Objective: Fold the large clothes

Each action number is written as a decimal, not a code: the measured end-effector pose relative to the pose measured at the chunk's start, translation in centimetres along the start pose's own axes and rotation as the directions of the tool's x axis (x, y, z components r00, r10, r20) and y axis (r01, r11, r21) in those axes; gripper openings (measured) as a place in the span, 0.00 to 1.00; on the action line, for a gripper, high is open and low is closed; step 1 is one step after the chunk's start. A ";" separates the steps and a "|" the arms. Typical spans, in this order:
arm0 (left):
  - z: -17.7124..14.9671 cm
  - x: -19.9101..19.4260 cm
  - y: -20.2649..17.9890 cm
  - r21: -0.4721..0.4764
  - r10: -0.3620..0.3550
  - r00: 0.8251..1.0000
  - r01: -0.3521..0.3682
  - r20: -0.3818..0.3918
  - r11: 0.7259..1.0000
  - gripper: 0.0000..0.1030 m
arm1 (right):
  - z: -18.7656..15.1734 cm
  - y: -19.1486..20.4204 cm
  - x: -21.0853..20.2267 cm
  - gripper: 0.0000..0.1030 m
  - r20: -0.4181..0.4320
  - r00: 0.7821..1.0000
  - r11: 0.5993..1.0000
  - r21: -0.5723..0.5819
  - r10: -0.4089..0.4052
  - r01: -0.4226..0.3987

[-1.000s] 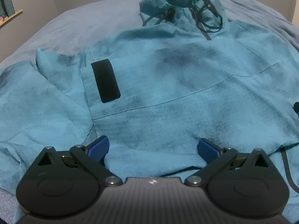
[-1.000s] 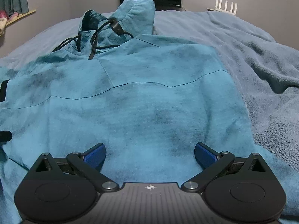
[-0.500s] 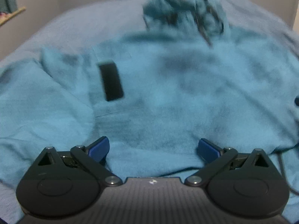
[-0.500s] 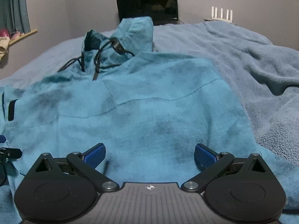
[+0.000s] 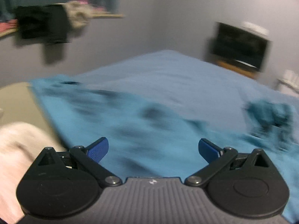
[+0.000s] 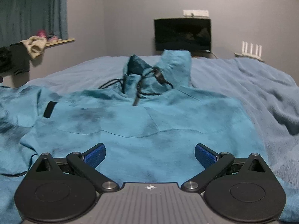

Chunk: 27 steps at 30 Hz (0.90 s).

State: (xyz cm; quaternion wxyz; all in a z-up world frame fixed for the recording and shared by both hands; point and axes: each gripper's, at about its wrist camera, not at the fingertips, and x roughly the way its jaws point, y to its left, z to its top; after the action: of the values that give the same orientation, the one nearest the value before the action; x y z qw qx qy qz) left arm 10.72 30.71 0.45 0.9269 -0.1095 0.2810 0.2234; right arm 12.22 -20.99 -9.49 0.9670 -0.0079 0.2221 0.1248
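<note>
Each gripper [image 6: 150,155] had blue ribbed pads [image 6: 94,155], black linkage arms with silver screws, round black housings, and a grey ridged body, perhaps plastic.

Home bedroom: blanket-covered bed [image 6: 243,78], wall television [image 6: 182,34], curtained window [image 6: 33,9].

Right tool [image 6: 150,154], fingers spread, empty over the teal jacket [image 6: 142,123].

blanket [image 6: 261,85] right: bare | jacket [image 6: 149,123] covers centre (cords [image 6: 149,85] at collar)
</note>
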 end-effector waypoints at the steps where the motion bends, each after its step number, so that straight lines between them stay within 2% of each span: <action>1: 0.5 0.5 1.8 -0.012 0.044 0.999 -0.044 0.003 0.999 1.00 | 0.0 0.2 -0.1 1.00 0.002 1.000 1.000 -0.012 0.003 -0.003; 4: 1.5 2.3 6.3 -0.046 0.152 0.988 -0.152 -0.002 0.987 1.00 | 0.1 0.7 -0.1 1.00 0.001 1.000 0.999 -0.032 0.006 -0.006; 5: 1.8 2.9 7.4 -0.061 0.166 0.986 -0.166 -0.019 0.984 1.00 | 0.1 0.8 0.0 1.00 0.000 1.000 0.999 -0.036 0.006 -0.006; 7: 2.2 4.1 9.6 -0.111 0.140 0.989 -0.144 -0.042 0.983 1.00 | 0.1 0.9 0.1 1.00 -0.003 1.000 0.999 -0.041 0.007 -0.007; 9: 2.9 4.7 11.1 -0.150 0.145 0.989 -0.146 -0.019 0.978 0.98 | 0.1 0.9 0.3 1.00 -0.010 1.000 0.999 -0.043 0.008 -0.008; 11: 3.5 5.6 13.0 -0.211 0.160 0.987 -0.159 -0.009 0.964 0.97 | 0.0 0.9 0.7 1.00 -0.021 1.000 0.999 -0.044 0.005 -0.006; 13: 3.8 6.6 14.5 -0.283 0.137 0.991 -0.130 0.003 0.950 0.97 | -0.1 1.0 1.1 1.00 -0.034 0.999 0.999 -0.045 0.001 -0.002; 16: 5.1 7.9 15.5 -0.291 0.153 0.988 -0.136 0.034 0.947 0.93 | -0.2 1.2 1.7 1.00 -0.055 0.999 0.999 -0.048 0.002 -0.004; 18: 5.7 8.8 15.6 -0.263 0.177 0.984 -0.164 0.027 0.951 0.85 | -0.3 1.2 2.0 1.00 -0.064 0.998 0.999 -0.050 0.005 -0.008; 21: 6.2 9.3 15.8 -0.235 0.208 0.978 -0.198 0.020 0.952 0.44 | -0.4 1.4 2.6 1.00 -0.078 0.997 0.998 -0.058 0.008 -0.012; 22: 6.2 9.5 16.1 -0.242 0.203 0.979 -0.194 0.014 0.951 0.17 | -0.4 1.5 2.8 1.00 -0.083 0.997 0.998 -0.062 0.009 -0.014; 23: 6.2 9.5 16.4 -0.265 0.174 0.985 -0.164 0.015 0.950 0.06 | -0.5 1.5 2.9 1.00 -0.087 0.996 0.998 -0.065 0.009 -0.015; 25: 6.0 9.1 16.4 -0.302 0.138 0.989 -0.115 0.056 0.946 0.01 | -0.6 1.8 3.0 1.00 -0.090 0.996 0.997 -0.076 0.009 -0.016; 27: 5.9 8.1 15.3 -0.287 0.113 0.988 -0.078 0.106 0.955 0.00 | -0.6 2.0 2.9 1.00 -0.086 0.996 0.996 -0.086 0.010 -0.017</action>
State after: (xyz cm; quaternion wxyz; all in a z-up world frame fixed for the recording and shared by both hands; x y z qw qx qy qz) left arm 12.26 48.87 -0.50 0.9053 -0.2128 0.1947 0.3119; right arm 13.98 -18.41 -11.22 0.9545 -0.0535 0.2576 0.1402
